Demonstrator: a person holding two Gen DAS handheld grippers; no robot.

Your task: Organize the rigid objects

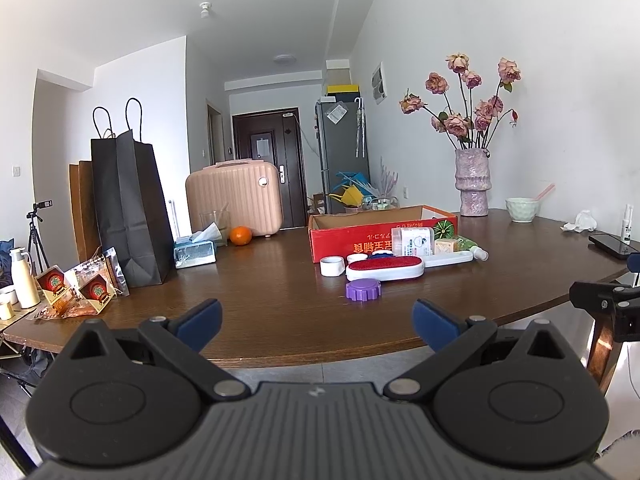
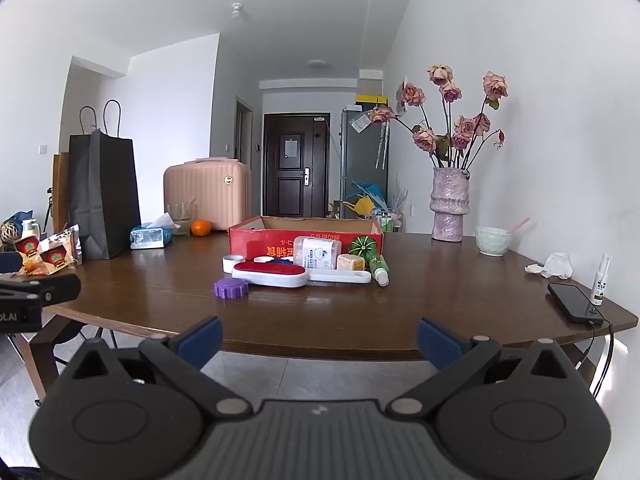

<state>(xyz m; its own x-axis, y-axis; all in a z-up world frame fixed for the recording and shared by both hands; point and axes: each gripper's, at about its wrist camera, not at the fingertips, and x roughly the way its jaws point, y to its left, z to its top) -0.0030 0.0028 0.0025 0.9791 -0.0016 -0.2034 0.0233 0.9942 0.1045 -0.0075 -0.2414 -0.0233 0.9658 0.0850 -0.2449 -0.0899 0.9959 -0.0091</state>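
Note:
A red cardboard box (image 1: 352, 242) (image 2: 256, 240) stands open on the brown table (image 1: 260, 292) (image 2: 400, 304). In front of it lie a purple gear-shaped lid (image 1: 363, 290) (image 2: 230, 289), a red-and-white brush (image 1: 385, 268) (image 2: 270, 274), a white tape roll (image 1: 332, 266) (image 2: 233, 263), a clear jar (image 1: 412, 241) (image 2: 318, 253), a green striped ball (image 1: 445, 228) (image 2: 362, 246), a beige block (image 2: 351, 262) and a green bottle (image 2: 379, 269). My left gripper (image 1: 316, 322) is open and empty, off the table's near edge. My right gripper (image 2: 318, 342) is open and empty, also short of the table.
A black paper bag (image 1: 128, 208), tissue box (image 1: 195, 251), orange (image 1: 240, 235), pink suitcase (image 1: 236, 196) and snack packs (image 1: 72, 288) fill the left side. A vase of roses (image 2: 450, 204), bowl (image 2: 493, 240), phone (image 2: 574, 302) and spray bottle (image 2: 601, 280) are on the right.

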